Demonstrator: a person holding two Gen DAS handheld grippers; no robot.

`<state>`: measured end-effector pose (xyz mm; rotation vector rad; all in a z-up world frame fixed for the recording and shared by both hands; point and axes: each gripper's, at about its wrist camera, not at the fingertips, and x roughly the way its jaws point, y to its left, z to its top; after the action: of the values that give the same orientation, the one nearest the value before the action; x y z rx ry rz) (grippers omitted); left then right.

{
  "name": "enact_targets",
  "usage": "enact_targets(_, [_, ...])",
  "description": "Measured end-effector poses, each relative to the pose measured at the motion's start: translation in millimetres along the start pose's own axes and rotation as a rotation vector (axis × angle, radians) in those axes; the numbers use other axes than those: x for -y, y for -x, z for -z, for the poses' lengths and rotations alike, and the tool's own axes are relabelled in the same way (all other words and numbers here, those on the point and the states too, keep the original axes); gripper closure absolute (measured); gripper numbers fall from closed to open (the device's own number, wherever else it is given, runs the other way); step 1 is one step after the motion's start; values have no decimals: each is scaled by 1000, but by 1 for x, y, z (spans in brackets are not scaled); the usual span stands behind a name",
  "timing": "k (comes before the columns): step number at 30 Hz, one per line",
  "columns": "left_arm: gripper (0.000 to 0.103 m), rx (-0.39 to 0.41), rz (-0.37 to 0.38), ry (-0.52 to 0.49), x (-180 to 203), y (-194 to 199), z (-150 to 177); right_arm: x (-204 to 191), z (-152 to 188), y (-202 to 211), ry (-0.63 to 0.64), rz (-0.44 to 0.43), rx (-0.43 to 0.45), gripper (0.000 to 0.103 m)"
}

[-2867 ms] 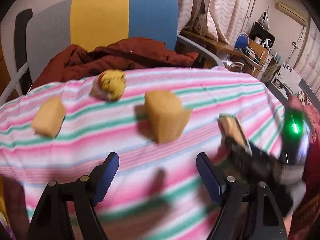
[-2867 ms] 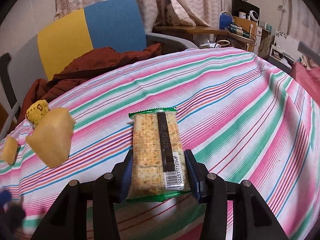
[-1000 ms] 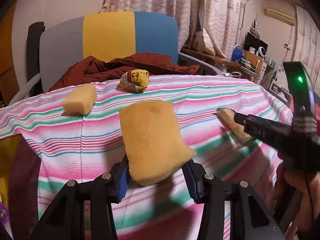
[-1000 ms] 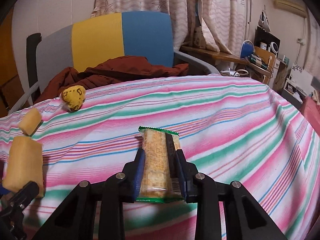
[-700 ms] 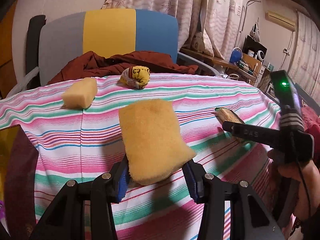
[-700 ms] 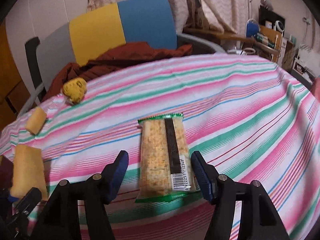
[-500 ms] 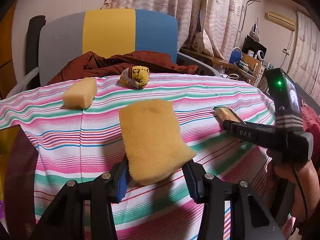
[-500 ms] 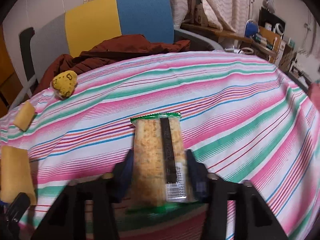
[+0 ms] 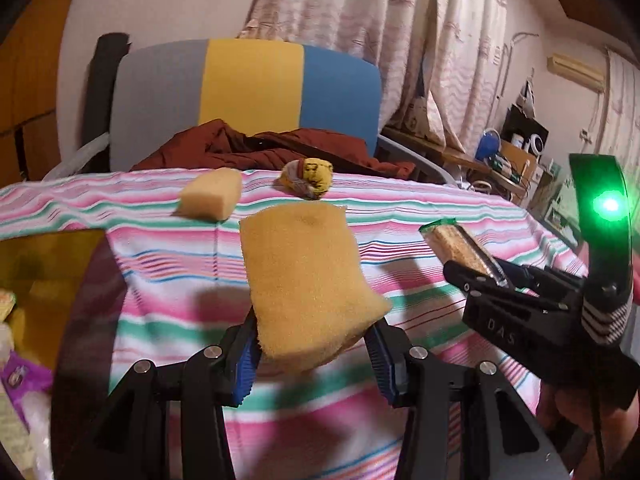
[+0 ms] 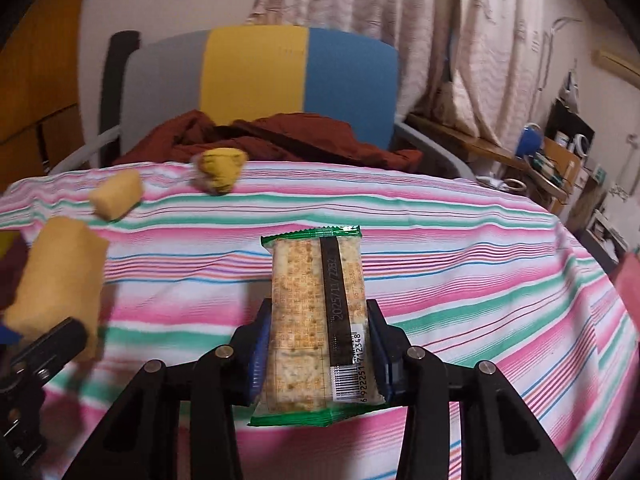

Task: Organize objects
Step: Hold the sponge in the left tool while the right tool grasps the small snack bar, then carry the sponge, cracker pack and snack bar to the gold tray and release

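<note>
My right gripper (image 10: 318, 354) is clamped on the clear, green-edged packet of crackers (image 10: 318, 312), pads pressed to its long sides, packet lifted off the striped pink, green and white cloth on the table (image 10: 460, 248). A moment ago its jaws opened and the packet lay flat between them; they have since closed back a little onto it, so I read that as a re-grip for a squarer hold, not a release. My left gripper (image 9: 314, 354) keeps its medium-width squeeze on the big yellow sponge block (image 9: 306, 280), also raised clear of the cloth.

Beyond the sponge block, a smaller yellow sponge piece (image 9: 210, 196) and a yellow crumpled cloth toy (image 9: 308, 176) lie near the far table edge, in front of a grey, yellow and blue chair (image 9: 248, 84) draped with a rust-red jacket (image 9: 256, 148). Left of the sponge block sits a translucent amber container (image 9: 48, 256), likely where both held things should go; two pieces then remain on the table.
</note>
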<state>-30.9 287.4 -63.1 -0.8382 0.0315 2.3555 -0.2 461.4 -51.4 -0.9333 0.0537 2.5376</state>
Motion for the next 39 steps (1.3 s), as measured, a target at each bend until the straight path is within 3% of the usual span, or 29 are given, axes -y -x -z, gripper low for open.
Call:
enact_targets(9, [55, 47, 13, 18, -26, 64, 4, -50, 5, 38, -46, -184, -1, 60])
enact_targets(14, [55, 37, 28, 162, -64, 99, 0, -88, -3, 58, -43, -291, 11, 60])
enact_targets(22, [55, 45, -6, 294, -132, 145, -10, -174, -18, 86, 78, -465, 20, 60])
enact_targets(32, [55, -29, -100, 474, -252, 167, -5, -268, -24, 81, 266, -518, -43, 60])
enact_targets(39, [55, -123, -151, 481, -292, 154, -2, -300, -22, 50, 340, -496, -138, 58])
